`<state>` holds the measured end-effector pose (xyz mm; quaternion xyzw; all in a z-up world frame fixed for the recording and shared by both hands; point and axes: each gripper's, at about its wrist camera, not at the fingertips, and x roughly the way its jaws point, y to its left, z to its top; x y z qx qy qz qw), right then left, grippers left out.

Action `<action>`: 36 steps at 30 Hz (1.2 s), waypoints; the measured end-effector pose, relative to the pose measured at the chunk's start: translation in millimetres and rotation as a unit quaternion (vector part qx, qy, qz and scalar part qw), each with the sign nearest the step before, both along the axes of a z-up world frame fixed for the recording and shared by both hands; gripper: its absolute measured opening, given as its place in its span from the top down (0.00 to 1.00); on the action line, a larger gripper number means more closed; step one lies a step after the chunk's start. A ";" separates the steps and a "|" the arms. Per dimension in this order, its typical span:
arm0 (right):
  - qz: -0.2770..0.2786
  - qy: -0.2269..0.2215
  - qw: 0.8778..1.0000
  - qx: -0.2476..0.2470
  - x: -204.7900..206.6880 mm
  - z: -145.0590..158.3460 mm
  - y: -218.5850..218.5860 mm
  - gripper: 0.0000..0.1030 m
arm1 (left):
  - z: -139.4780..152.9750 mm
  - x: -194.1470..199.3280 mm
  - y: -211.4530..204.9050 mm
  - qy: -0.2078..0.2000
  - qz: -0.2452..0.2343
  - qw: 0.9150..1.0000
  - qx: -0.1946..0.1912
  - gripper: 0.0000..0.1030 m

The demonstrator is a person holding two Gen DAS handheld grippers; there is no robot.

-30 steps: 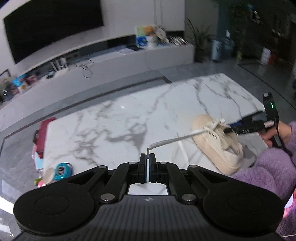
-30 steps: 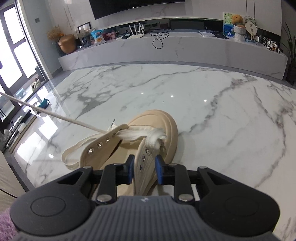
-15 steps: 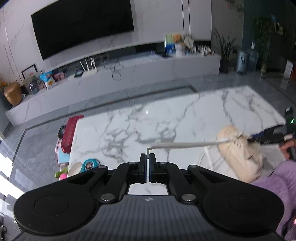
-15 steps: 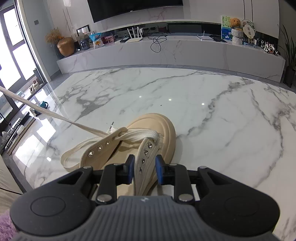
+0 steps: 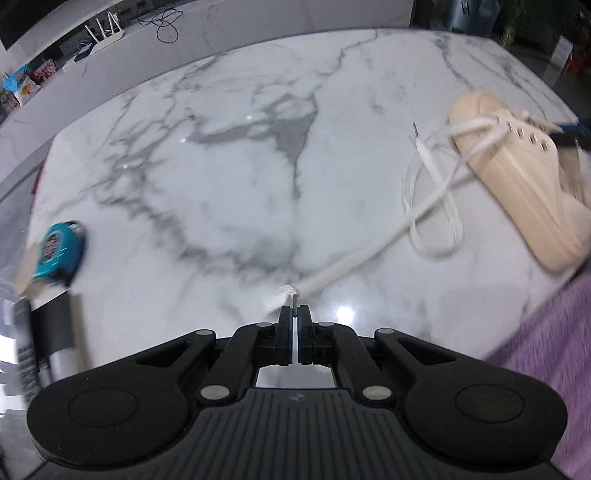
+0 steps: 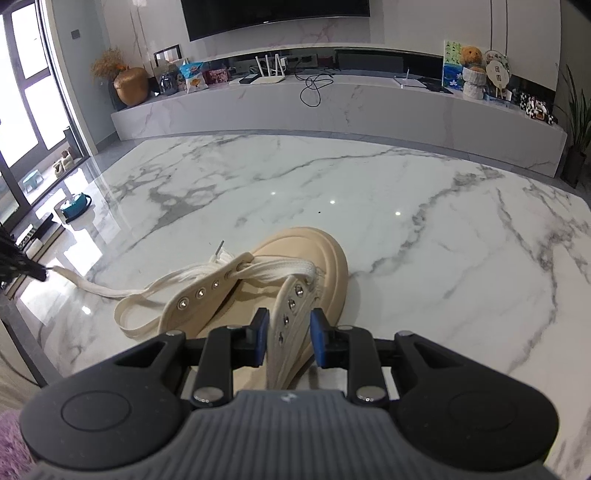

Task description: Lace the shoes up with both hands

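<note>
Home living room, wall television [image 6: 277, 14], long marble media console [image 6: 332, 107], router [image 6: 267, 75], potted plant [image 6: 576, 122]

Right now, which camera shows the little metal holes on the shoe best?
The right wrist view: the shoe sits close in front, so both rows of metal holes look big and sharp. The left wrist view shows the shoe far off at the right edge, with only one small row of holes.

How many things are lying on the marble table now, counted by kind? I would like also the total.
Shoe: 1
Shoelace: 1
Total: 2

The blue object seen past the table's left edge seems to lie off it, so it is not counted.
</note>
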<state>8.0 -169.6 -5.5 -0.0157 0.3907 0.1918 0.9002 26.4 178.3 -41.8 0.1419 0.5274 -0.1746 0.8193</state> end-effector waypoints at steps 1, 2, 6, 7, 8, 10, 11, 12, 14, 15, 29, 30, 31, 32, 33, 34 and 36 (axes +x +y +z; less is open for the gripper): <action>0.001 0.001 1.000 -0.001 0.5 -0.6 0.9 0.74 | -2.9 4.0 -5.8 -0.003 -0.006 1.000 -0.006 1.00; 0.002 0.001 1.000 -0.001 1.0 -1.1 1.7 0.74 | -5.7 8.5 -12.6 -0.002 -0.013 1.000 -0.013 1.00; 0.004 0.004 1.000 -0.002 2.1 -2.6 3.2 0.74 | -16.6 23.0 -43.8 -0.006 -0.047 0.998 -0.030 1.00; 0.004 0.003 1.000 -0.003 1.9 -2.7 3.6 0.74 | -18.3 26.7 -51.1 -0.010 -0.051 0.998 -0.035 1.00; 0.005 0.003 1.000 -0.004 1.7 -2.7 4.0 0.74 | -20.2 31.1 -56.8 -0.013 -0.052 0.998 -0.039 1.00; 0.005 0.003 1.000 -0.005 1.3 -2.7 4.5 0.74 | -23.2 41.1 -66.0 -0.018 -0.049 0.998 -0.043 1.00; 0.005 0.002 1.000 -0.006 1.1 -2.6 4.7 0.74 | -25.2 47.3 -70.0 -0.021 -0.045 0.998 -0.044 1.00; 0.006 0.002 1.000 -0.007 0.9 -2.6 5.0 0.74 | -26.9 53.3 -73.7 -0.021 -0.042 0.998 -0.047 1.00; 0.007 0.001 1.000 -0.009 0.2 -2.8 5.4 0.74 | -29.3 64.2 -79.8 -0.020 -0.036 0.998 -0.057 1.00; 0.008 0.000 1.000 -0.010 -0.2 -2.6 5.5 0.74 | -30.1 68.1 -82.5 -0.017 -0.035 0.997 -0.061 1.00; 0.013 -0.003 1.000 -0.011 -1.4 -2.0 8.2 0.74 | -26.9 90.7 -136.0 -0.004 -0.040 0.990 -0.136 0.75; 0.013 -0.003 1.000 -0.012 -1.4 -2.0 8.1 0.74 | -29.0 92.9 -139.0 -0.001 -0.038 0.990 -0.136 0.75; 0.013 -0.003 1.000 -0.011 -1.5 -2.0 8.0 0.74 | -31.5 95.2 -140.4 0.001 -0.033 0.990 -0.135 0.75; 0.012 -0.003 1.000 -0.011 -1.7 -1.9 7.7 0.74 | -34.1 97.4 -141.6 0.003 -0.029 0.990 -0.134 0.75; 0.011 -0.003 1.000 -0.010 -1.9 -1.7 7.2 0.74 | -36.7 99.7 -142.7 0.006 -0.024 0.991 -0.134 0.75; 0.010 -0.003 1.000 -0.009 -2.0 -1.6 6.8 0.73 | -39.3 102.0 -143.8 0.008 -0.019 0.991 -0.133 0.75; 0.011 -0.004 1.000 -0.010 -2.1 -1.4 7.3 0.74 | -43.6 105.3 -142.9 0.015 -0.007 0.990 -0.138 0.75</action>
